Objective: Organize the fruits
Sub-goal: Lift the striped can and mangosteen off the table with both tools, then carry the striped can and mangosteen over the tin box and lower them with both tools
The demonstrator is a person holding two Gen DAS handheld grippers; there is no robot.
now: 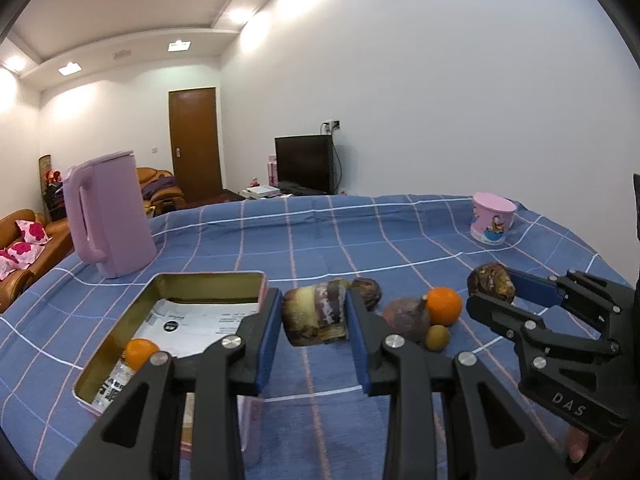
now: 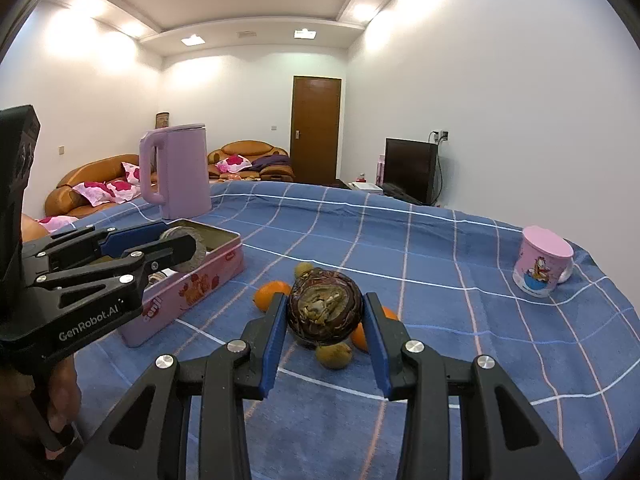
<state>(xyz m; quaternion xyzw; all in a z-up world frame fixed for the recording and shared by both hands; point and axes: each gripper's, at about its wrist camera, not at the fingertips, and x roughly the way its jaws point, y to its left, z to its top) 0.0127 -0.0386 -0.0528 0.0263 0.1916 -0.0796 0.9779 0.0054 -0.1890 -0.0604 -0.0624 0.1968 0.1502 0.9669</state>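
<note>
My left gripper [image 1: 314, 306] is shut on a mottled brown and yellow fruit [image 1: 312, 322], held above the cloth just right of the open pink tin [image 1: 208, 277]. In the right wrist view that left gripper [image 2: 180, 240] hangs over the tin [image 2: 192, 280]. An orange [image 1: 140, 354] lies inside the tin. My right gripper [image 2: 326, 308] is shut on a round dark brown fruit [image 2: 326, 312], lifted over the loose pile. On the cloth lie oranges [image 2: 273, 294], a purple-brown fruit [image 1: 406, 318] and a small green-brown fruit [image 2: 334, 354].
A lilac kettle [image 2: 180, 172] stands behind the tin. A pink cartoon mug [image 2: 542, 266] sits at the far right of the blue checked tablecloth [image 2: 400, 240]. Papers line the tin's floor. A hand [image 2: 60, 392] grips the left tool's handle.
</note>
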